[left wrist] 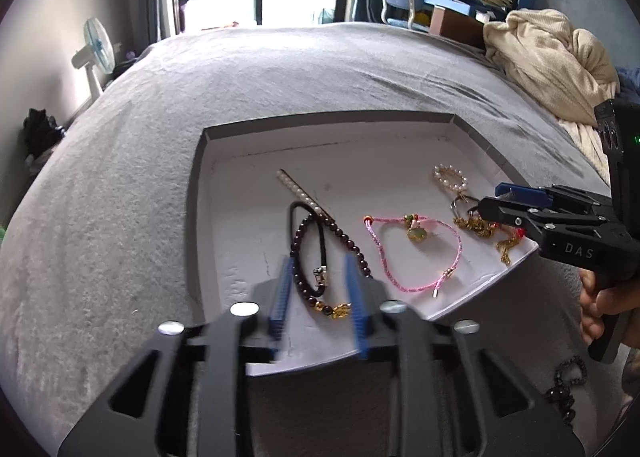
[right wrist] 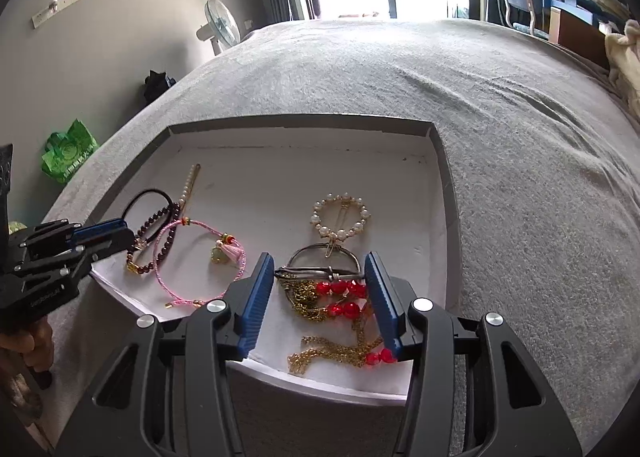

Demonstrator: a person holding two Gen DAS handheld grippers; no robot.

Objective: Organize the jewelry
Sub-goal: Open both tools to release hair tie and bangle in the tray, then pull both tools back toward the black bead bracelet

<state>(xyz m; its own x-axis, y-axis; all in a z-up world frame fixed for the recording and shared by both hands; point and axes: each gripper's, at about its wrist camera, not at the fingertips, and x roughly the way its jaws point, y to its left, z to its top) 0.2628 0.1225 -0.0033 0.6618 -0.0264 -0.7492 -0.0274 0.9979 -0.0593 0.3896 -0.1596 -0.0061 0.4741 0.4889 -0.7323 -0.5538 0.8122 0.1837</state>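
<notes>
A white tray with a grey rim (left wrist: 328,119) (right wrist: 300,121) lies on the bed and holds the jewelry. My left gripper (left wrist: 318,261) (right wrist: 126,239) is open over its left side. A dark bead bracelet (left wrist: 298,237) (right wrist: 160,215) and a black cord (left wrist: 322,233) lie between the pads, unpressed. My right gripper (right wrist: 317,255) (left wrist: 486,201) is open over the right side, straddling a gold chain with red beads (right wrist: 340,289) and a metal clip (right wrist: 320,247). A pink cord bracelet (left wrist: 458,245) (right wrist: 200,225), a pearl ring clip (right wrist: 340,197) and a pearl pin (left wrist: 296,189) lie between and behind.
The grey bed cover (left wrist: 280,69) spreads all around the tray. A cream blanket (left wrist: 552,57) is heaped at the far right. A black bead bracelet (left wrist: 568,377) lies on the bed near a hand (left wrist: 596,297). A fan (left wrist: 98,45) and a green bag (right wrist: 68,151) stand beyond the left edge.
</notes>
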